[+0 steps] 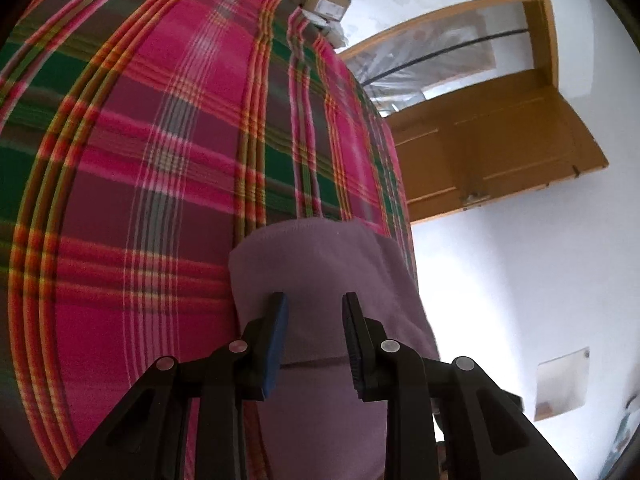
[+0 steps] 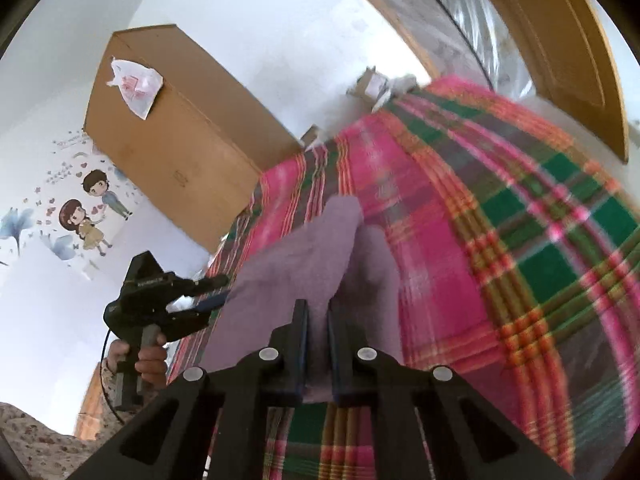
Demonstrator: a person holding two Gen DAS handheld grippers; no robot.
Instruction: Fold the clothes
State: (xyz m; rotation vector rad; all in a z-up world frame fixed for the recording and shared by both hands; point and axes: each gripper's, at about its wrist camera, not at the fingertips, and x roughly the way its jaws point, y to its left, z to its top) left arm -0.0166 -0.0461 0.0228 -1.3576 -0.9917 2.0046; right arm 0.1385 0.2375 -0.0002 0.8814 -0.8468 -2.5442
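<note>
A purple garment [image 2: 304,256] lies on the bed's plaid blanket [image 1: 132,168], near its edge. The right gripper [image 2: 318,320] has its jaws nearly closed, pinching a raised ridge of the cloth. The left gripper [image 1: 314,320] has its jaws well apart over the garment, gripping nothing. This looks like a fold in progress: one edge lifted. Next, the left jaws likely need to close on cloth so both can carry it over evenly.
</note>
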